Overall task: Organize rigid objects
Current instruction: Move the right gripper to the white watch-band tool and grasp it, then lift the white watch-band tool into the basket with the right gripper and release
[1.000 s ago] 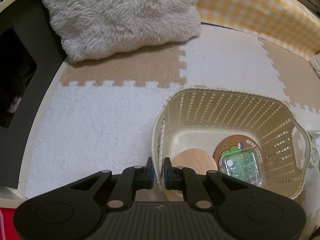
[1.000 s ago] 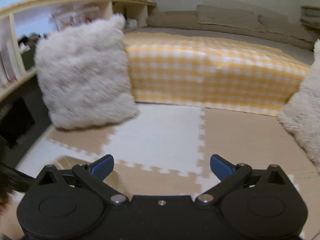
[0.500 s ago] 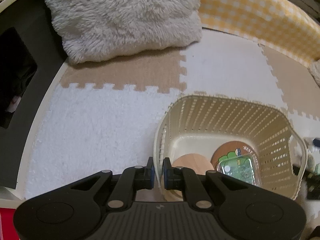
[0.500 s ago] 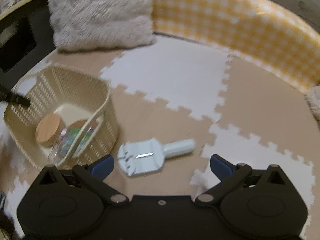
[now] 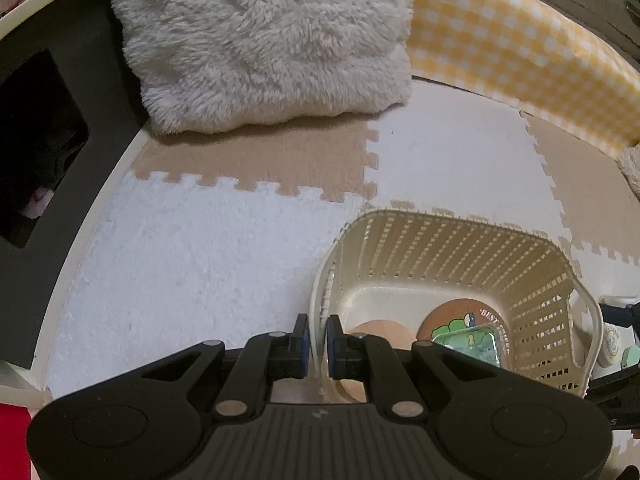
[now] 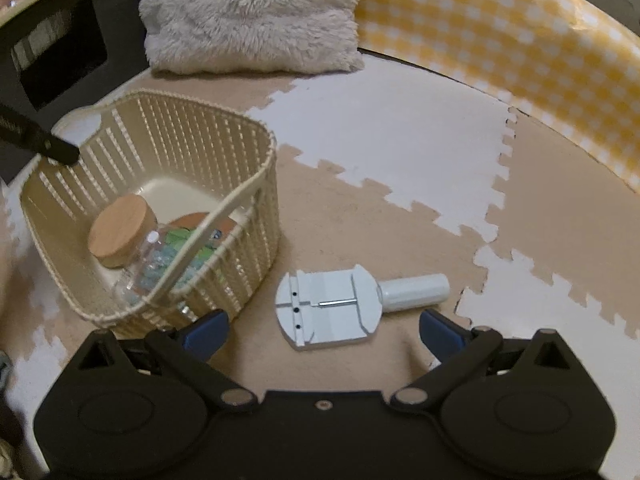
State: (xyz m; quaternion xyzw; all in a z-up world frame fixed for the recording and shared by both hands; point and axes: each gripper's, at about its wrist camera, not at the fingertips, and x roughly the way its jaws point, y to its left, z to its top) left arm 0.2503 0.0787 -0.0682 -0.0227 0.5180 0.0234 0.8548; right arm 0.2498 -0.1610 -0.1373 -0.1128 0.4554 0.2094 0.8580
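Note:
A cream slatted basket [image 6: 192,148] stands on the foam floor mat; it also shows in the left wrist view [image 5: 532,280]. My left gripper [image 5: 318,342] is shut on the basket's near rim. Inside lie a glass jar with a wooden lid [image 6: 120,236] and a round brown coaster [image 5: 468,318]. A pale blue watch-link tool [image 6: 332,310] with a white handle lies on the mat just right of the basket. My right gripper [image 6: 324,330] is open and empty, hovering just in front of the tool.
A fluffy grey pillow [image 6: 252,16] leans at the back. A yellow checked mattress edge [image 6: 500,40] runs along the back right. A dark shelf unit [image 5: 36,140] stands at the left. Small items [image 5: 612,340] lie right of the basket.
My right gripper has tilted down and moved in over the watch tool, staying open. My left gripper has kept its hold on the basket rim, shifting slightly.

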